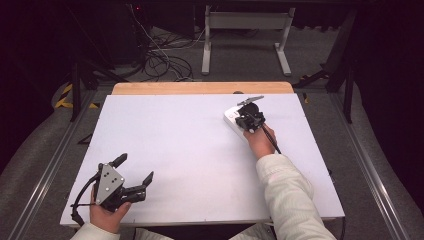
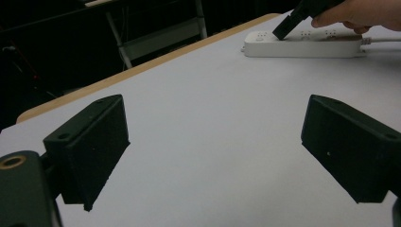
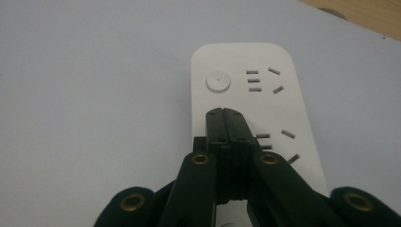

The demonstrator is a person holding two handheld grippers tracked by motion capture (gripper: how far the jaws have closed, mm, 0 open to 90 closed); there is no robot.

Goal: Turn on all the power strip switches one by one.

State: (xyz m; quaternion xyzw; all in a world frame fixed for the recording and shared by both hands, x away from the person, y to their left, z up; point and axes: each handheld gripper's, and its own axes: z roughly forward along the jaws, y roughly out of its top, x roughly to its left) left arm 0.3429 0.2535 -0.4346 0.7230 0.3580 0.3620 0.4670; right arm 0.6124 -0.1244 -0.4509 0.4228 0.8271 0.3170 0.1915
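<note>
A white-topped desk (image 1: 175, 150) with a bare wooden strip (image 1: 200, 88) along its far edge stands on a grey floor (image 1: 310, 55) in a dark room. Beyond the desk's far edge, a white metal frame (image 1: 245, 30) with two legs stands on the floor, and just beside it, toward the desk's far left corner, a tangle of cables (image 1: 160, 60) lies on the floor. Yellow-and-black striped tape (image 1: 65, 95) marks the floor off the desk's far left corner.
</note>
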